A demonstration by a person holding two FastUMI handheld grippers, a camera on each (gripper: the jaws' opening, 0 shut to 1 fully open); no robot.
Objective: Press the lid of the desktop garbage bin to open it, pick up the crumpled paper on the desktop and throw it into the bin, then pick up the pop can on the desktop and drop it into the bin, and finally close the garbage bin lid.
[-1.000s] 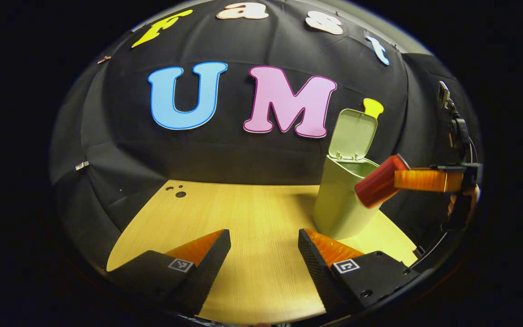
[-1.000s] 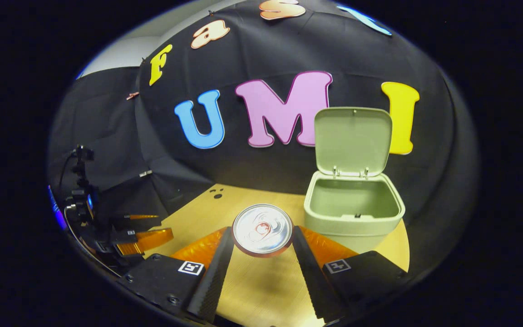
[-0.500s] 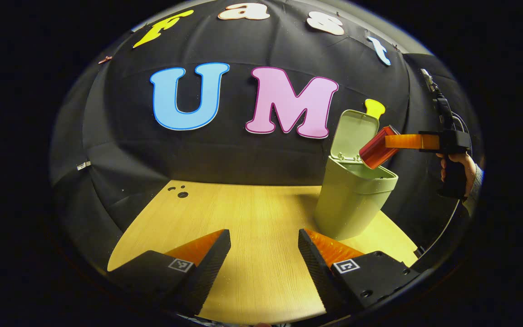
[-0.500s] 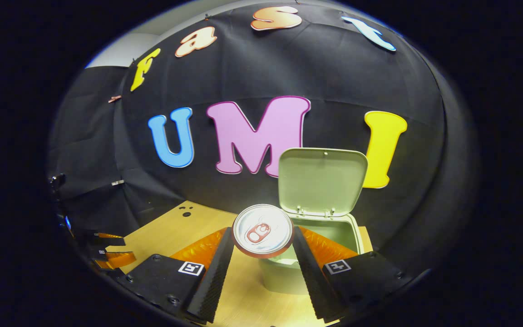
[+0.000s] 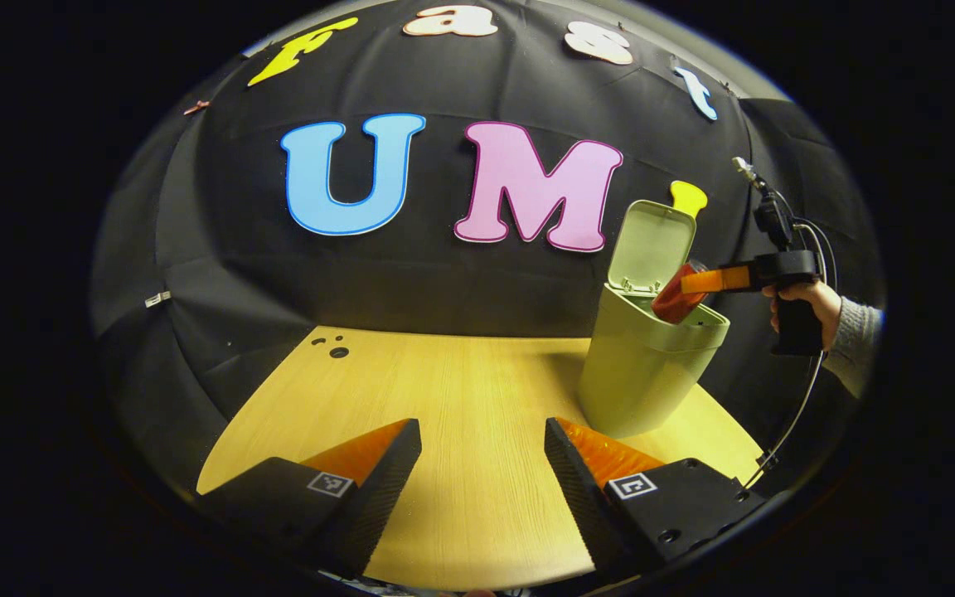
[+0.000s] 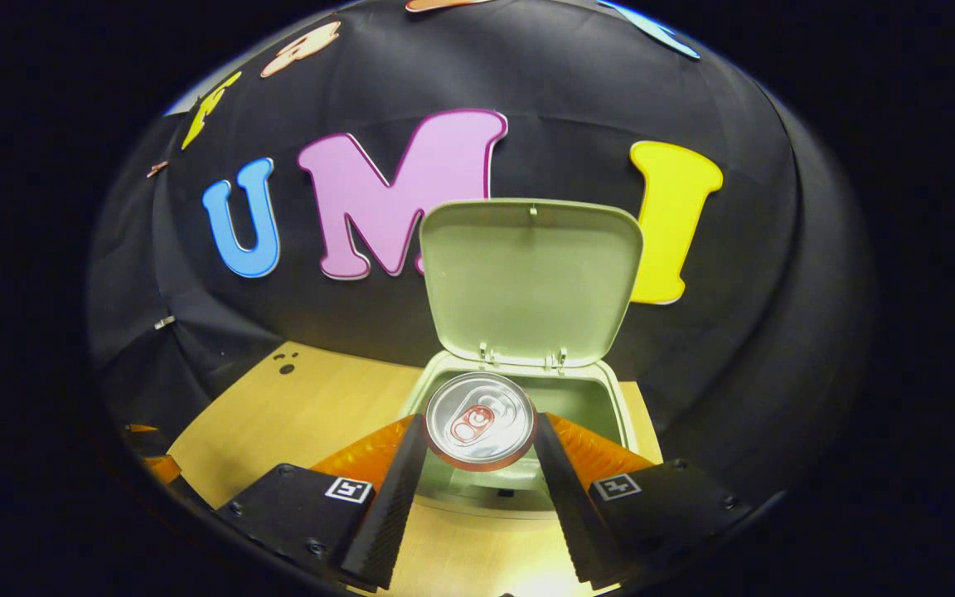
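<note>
Right gripper view: our right gripper (image 6: 477,439) clamps the pop can (image 6: 480,419) over the open bin (image 6: 622,406); our left gripper (image 5: 482,452) gapes wide; releasing off-centre may bounce it off the rim.

- Garbage bin (image 5: 639,377): pale sage green; open lid (image 6: 531,278) same green inside.
- Pop can (image 6: 480,419): silver top with red tab area; red body in left gripper view (image 5: 676,300).
- Desktop (image 5: 461,398): light yellow wood grain, small black dots at far left corner.
- Sleeve (image 5: 855,327): grey knit.
</note>
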